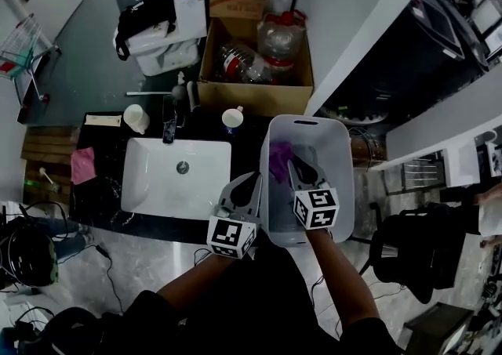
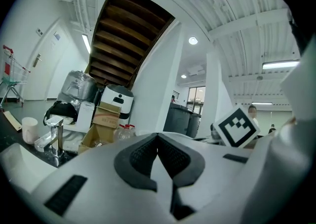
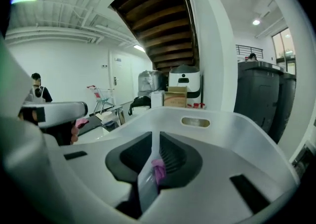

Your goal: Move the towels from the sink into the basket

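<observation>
One purple towel (image 1: 280,159) is seen lying inside the single pale basket (image 1: 339,150), towards its left wall. The basket is set on the dark counter (image 1: 100,198) just to the right of the one white sink (image 1: 149,181). A second cloth, a pink one (image 1: 82,165), is seen on the counter to the left of the sink, well apart from the basket. Two grippers are held out from the person. The right gripper (image 1: 298,165) is held above the basket's near half and tipped somewhat downward, with the purple towel just beyond its tips. In the right gripper view its jaws are left only a narrow slit apart, and no cloth is pressed between the pads (image 3: 173,156). A scrap of purple is glimpsed through that slit. The left gripper (image 1: 252,181) is held about level over the counter strip between sink and basket. Its jaws are shown closed tip to tip with nothing between them. Two cups (image 1: 136,117) (image 1: 232,118) are stood behind the sink, and one cardboard box (image 1: 255,95) of bottles beyond them.
</observation>
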`<control>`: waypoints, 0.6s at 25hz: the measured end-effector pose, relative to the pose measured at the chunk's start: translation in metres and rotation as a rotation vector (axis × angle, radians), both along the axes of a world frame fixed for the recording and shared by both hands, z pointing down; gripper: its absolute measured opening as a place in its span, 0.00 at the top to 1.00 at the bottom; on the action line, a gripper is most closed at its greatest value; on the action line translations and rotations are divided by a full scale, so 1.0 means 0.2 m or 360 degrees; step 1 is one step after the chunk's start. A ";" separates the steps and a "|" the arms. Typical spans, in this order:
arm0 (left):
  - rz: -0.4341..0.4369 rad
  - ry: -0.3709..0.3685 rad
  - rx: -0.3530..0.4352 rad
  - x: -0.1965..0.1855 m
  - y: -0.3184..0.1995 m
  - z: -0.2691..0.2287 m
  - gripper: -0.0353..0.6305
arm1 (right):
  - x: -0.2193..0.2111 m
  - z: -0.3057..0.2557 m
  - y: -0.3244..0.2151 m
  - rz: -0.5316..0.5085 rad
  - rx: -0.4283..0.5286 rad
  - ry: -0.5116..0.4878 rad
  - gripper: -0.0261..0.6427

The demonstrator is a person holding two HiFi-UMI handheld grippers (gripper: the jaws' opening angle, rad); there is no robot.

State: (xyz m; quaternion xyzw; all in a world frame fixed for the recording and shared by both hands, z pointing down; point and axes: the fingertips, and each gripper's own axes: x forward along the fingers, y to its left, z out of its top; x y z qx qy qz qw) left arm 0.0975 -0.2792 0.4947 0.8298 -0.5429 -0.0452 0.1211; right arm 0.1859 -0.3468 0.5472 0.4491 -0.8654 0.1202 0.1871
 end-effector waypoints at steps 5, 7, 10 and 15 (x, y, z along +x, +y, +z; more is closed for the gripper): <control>-0.0007 -0.0030 0.0033 0.02 0.11 -0.05 0.94 | 0.08 -0.18 0.13 0.0087 0.0136 -0.0098 0.90; -0.0018 -0.0040 0.0044 0.04 0.15 -0.06 0.94 | 0.10 -0.26 0.19 0.0100 0.0187 -0.0148 0.92; -0.0056 -0.0051 0.0058 0.06 0.23 -0.08 0.94 | 0.12 -0.35 0.30 0.0080 0.0235 -0.0220 0.93; -0.0119 -0.0050 0.0112 0.12 0.36 -0.16 0.94 | 0.16 -0.45 0.54 0.0017 0.0315 -0.0272 0.93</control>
